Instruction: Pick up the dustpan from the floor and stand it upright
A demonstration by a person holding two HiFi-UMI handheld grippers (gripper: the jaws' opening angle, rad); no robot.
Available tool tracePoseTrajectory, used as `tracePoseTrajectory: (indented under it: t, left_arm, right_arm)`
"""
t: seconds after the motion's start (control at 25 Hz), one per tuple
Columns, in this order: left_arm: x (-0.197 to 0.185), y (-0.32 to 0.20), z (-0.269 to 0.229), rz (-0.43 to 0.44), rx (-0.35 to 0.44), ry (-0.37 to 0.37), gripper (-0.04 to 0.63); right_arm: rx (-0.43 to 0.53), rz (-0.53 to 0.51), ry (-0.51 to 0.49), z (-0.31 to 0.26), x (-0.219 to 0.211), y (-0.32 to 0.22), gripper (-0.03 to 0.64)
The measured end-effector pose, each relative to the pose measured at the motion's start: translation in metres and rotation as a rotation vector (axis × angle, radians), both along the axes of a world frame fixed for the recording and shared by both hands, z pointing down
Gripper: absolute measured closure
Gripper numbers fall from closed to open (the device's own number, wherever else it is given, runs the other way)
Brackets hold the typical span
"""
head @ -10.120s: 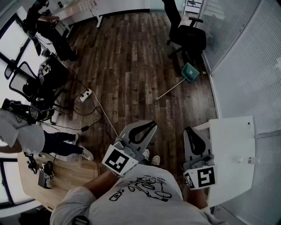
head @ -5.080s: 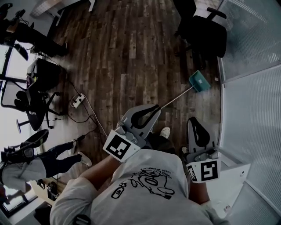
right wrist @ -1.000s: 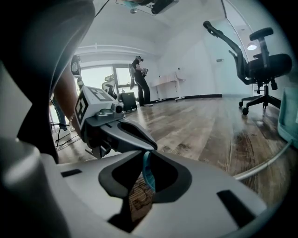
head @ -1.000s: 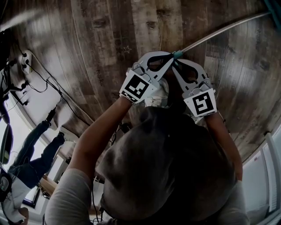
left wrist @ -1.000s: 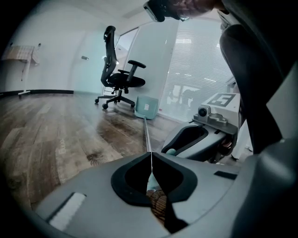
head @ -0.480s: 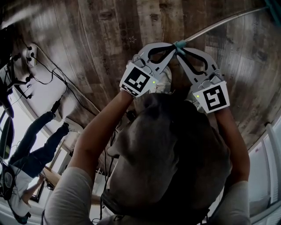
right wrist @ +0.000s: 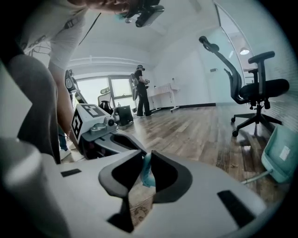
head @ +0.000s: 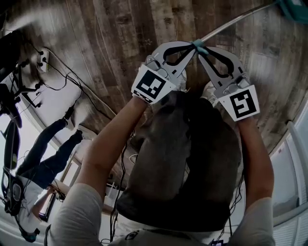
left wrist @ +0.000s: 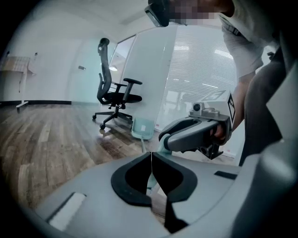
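Note:
The dustpan has a teal pan (head: pixel 294 8), a thin metal pole (head: pixel 236 24) and a teal handle end (head: pixel 198 46). In the head view my left gripper (head: pixel 192 47) and right gripper (head: pixel 201 51) meet tip to tip at that handle end, above the wooden floor. In the right gripper view my right gripper (right wrist: pixel 145 160) is shut with the teal handle (right wrist: pixel 147 173) between its jaws, and the pan (right wrist: pixel 281 155) lies low at the right. My left gripper (left wrist: pixel 151 155) is shut; teal shows in the slit between its jaws. The pan (left wrist: pixel 143 128) lies beyond it.
A black office chair (left wrist: pixel 114 97) stands by the glass wall (left wrist: pixel 195 83) behind the pan. Cables and a power strip (head: pixel 42 56) lie on the floor at the left. Another person's legs (head: pixel 43 149) are at the far left, and someone stands farther off (right wrist: pixel 141 90).
Both grippers have stayed together at the handle end and shifted upward in the head view. The person's body has straightened, and the camera is farther from the floor.

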State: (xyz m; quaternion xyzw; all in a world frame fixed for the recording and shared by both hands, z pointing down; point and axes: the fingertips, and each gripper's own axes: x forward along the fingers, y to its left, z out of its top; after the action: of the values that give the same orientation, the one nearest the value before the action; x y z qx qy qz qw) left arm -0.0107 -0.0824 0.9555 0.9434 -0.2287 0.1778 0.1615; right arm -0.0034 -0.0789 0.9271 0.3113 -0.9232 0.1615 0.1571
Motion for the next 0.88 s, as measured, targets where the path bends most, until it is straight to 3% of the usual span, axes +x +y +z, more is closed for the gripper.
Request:
tracePoseTrajectory:
  t: [0.88]
  left_arm:
    - [0.027,-0.021,-0.233,0.023,0.020,0.024,0.591]
  right_arm:
    - [-0.080,0.077,-0.120,-0.224,0.040,-0.030,0.549]
